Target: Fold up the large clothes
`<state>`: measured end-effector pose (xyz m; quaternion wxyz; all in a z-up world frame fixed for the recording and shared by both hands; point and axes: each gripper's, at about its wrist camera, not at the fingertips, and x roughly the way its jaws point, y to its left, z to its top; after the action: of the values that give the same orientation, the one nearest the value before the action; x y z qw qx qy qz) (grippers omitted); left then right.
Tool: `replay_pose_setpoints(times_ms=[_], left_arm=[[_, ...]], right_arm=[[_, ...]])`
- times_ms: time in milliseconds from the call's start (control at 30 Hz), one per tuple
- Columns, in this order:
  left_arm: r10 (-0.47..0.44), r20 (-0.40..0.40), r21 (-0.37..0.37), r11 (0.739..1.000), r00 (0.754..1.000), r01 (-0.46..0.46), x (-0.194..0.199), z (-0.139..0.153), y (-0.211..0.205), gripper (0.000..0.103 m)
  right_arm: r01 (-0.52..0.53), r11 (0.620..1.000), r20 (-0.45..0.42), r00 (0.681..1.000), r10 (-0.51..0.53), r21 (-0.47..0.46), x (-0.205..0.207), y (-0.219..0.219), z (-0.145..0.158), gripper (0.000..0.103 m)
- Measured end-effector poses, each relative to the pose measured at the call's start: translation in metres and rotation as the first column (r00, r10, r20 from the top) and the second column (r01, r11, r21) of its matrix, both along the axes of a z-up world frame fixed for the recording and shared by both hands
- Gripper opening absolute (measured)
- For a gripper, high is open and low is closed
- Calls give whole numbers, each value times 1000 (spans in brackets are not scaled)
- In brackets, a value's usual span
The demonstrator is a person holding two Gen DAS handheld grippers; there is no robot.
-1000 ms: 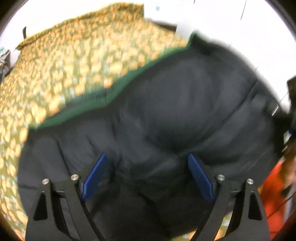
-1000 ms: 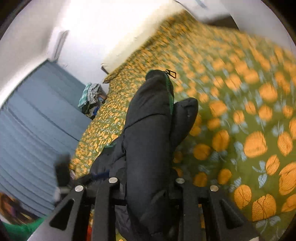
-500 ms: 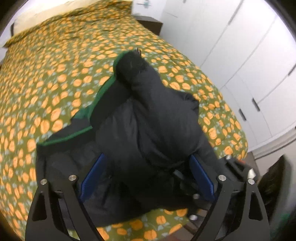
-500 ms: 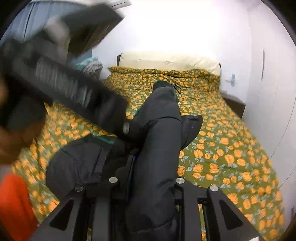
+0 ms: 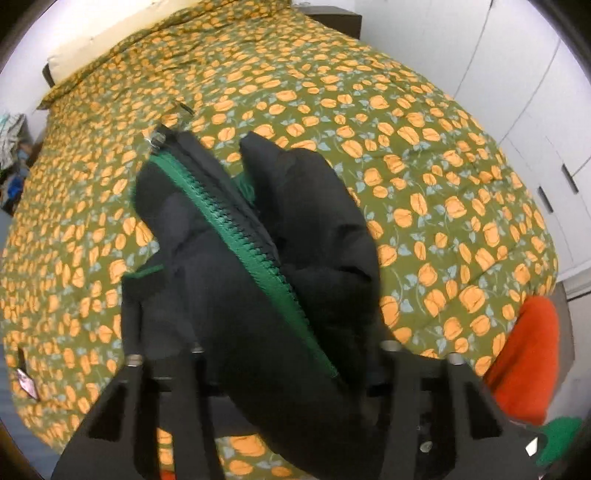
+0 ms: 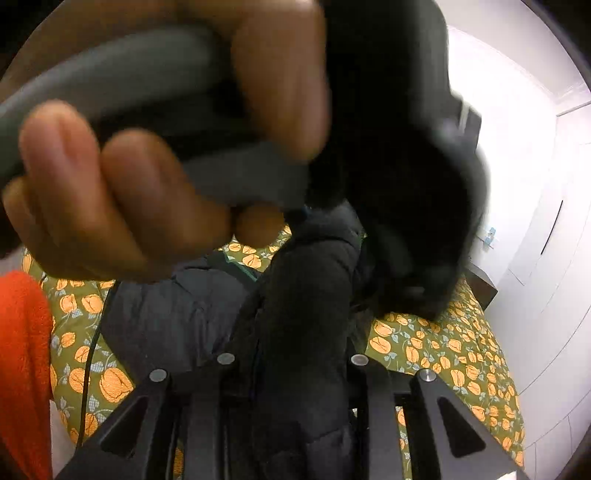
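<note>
A black padded jacket (image 5: 229, 295) with a green zipper (image 5: 240, 229) hangs bunched over the flowered bedspread (image 5: 406, 110). My left gripper (image 5: 288, 354) points steeply down; its jaws are closing, with a thick fold of the jacket between them, and the pads are buried in fabric. In the right wrist view my right gripper (image 6: 291, 354) is shut on another fold of the jacket (image 6: 303, 295). A hand (image 6: 110, 203) around a grey handle and the other gripper's black body (image 6: 406, 147) fill the upper part of that view, close to the lens.
The bed has a cream pillow (image 5: 110, 33) at its head. White wardrobe doors (image 5: 535, 92) stand along the right side. An orange-red garment (image 5: 524, 358) shows at the bed's near corner. A thin black cable (image 6: 88, 350) lies on the bedspread.
The left jaws have closed from wide apart onto the jacket and lifted it off the bed. The right gripper has rolled and swung sideways, so the hand and left gripper now block its view.
</note>
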<state>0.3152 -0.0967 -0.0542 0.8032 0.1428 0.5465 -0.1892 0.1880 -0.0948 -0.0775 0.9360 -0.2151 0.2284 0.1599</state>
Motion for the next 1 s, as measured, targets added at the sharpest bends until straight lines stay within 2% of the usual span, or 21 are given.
replay_pose_setpoints(times_ms=[67,100,133,200,267,333,433,500,767,900,1000], left_arm=[[0,-14,-31,1000,1000,0,5,0,10,34],[-8,-11,-45,999,1000,8,7,3,15,33],[-13,-8,-54,998,1000,13,10,5,21,32],[-15,-8,-76,997,1000,14,18,7,37,32],[-25,-12,-96,995,1000,24,26,5,59,32],[-34,-18,-107,994,999,32,30,0,74,32],[-27,-28,-108,994,999,23,36,-9,92,32],[-21,-28,-104,994,999,18,39,-16,106,32],[77,-71,-82,993,995,-83,53,-52,165,35],[171,-128,-114,976,977,-185,59,-83,203,40],[221,-147,-121,963,964,-239,62,-102,222,45]], right_arm=[[-29,998,-29,999,31,46,-2,-5,3,29],[-66,993,-58,996,72,100,-4,-11,8,34],[-99,983,-78,991,112,155,-7,-19,13,43],[-191,891,-123,957,262,412,-18,-53,35,47],[-177,801,-118,948,294,572,-23,-88,50,47],[-120,777,-121,962,246,618,-19,-114,54,47],[-19,833,-218,962,167,552,12,-124,35,47],[1,842,-289,940,184,539,35,-117,12,46],[-140,850,-336,876,345,508,62,-28,-38,44],[-165,887,-430,827,362,430,68,19,-77,42],[-178,904,-463,810,359,390,72,39,-94,42]])
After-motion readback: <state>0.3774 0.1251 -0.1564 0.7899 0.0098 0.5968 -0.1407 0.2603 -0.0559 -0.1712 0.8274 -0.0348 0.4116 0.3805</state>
